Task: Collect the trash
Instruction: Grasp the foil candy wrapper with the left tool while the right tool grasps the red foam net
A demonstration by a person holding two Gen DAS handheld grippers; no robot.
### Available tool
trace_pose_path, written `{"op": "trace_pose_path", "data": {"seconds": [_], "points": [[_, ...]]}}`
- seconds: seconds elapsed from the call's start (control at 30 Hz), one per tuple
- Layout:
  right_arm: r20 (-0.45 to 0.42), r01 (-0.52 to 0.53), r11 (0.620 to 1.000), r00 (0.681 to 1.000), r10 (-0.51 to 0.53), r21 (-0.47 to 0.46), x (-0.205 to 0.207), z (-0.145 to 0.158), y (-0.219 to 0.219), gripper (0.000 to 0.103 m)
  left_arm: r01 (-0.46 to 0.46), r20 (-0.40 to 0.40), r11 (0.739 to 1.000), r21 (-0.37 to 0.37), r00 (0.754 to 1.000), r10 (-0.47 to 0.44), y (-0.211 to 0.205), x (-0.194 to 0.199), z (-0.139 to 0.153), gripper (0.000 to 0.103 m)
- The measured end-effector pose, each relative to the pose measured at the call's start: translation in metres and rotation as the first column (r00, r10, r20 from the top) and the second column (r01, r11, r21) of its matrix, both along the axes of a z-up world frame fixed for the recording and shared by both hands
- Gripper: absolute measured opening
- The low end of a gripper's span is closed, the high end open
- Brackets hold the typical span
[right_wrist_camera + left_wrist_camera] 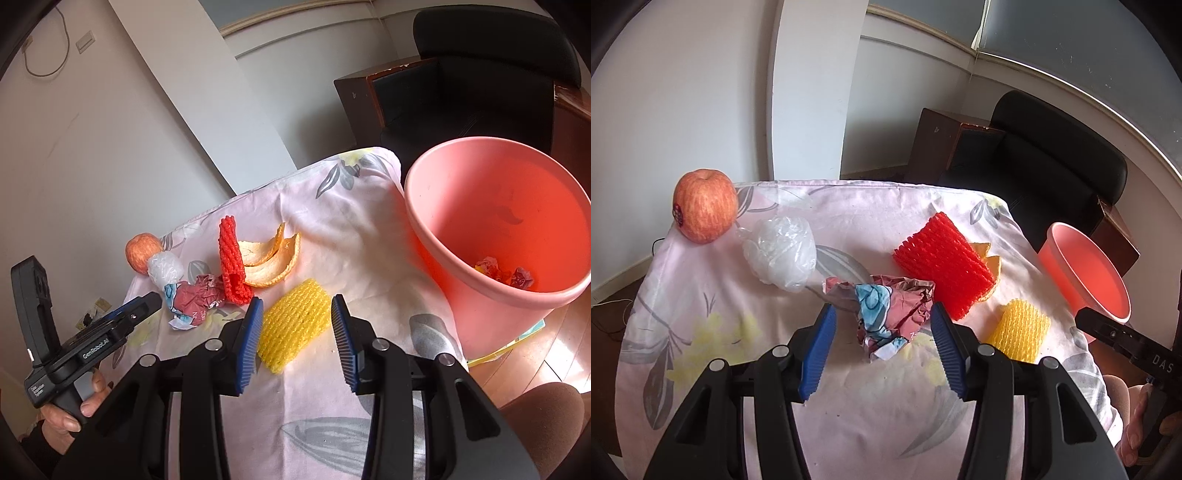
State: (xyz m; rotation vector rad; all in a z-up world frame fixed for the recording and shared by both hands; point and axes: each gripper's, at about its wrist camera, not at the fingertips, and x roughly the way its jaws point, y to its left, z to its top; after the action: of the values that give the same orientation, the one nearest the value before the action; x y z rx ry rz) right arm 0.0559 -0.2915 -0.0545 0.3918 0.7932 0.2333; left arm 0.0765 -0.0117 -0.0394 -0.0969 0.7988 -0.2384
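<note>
My left gripper [882, 314] is open with its blue pads on either side of a crumpled red and blue wrapper [886, 314] on the floral cloth. My right gripper [297, 306] is open around a yellow foam fruit net [291, 328]. A red foam net [945, 262] lies behind, with orange peel [269, 262] beside it. A crumpled clear plastic bag [781, 253] sits to the left. A pink bin [495, 236] stands at the table's right edge with some wrappers [506, 275] inside.
An apple [703, 205] sits at the far left corner of the cloth-covered table [849, 406]. A black chair [1052, 162] and dark wooden furniture [938, 144] stand behind the table. White walls are close on the left.
</note>
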Motion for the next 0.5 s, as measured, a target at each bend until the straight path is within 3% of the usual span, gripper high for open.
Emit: {"op": "trace_pose_path", "data": {"seconds": [0.17, 0.23, 0.5], "points": [[0.003, -0.025, 1.0, 1.0, 0.025, 0.001, 0.003, 0.001, 0.006, 0.039, 0.003, -0.038, 1.0, 0.012, 0.999, -0.002, -0.005, 0.016, -0.02, 0.047], [0.005, -0.04, 0.999, 0.999, 0.04, 0.003, 0.006, 0.001, 0.011, 0.039, 0.003, -0.056, 1.0, 0.005, 0.998, -0.003, -0.003, 0.02, -0.026, 0.027], [0.008, -0.141, 0.99, 0.99, 0.141, 0.003, 0.033, 0.005, 0.043, 0.039, 0.011, -0.036, 0.997, -0.079, 0.999, -0.014, 0.016, 0.008, -0.02, 0.022]]}}
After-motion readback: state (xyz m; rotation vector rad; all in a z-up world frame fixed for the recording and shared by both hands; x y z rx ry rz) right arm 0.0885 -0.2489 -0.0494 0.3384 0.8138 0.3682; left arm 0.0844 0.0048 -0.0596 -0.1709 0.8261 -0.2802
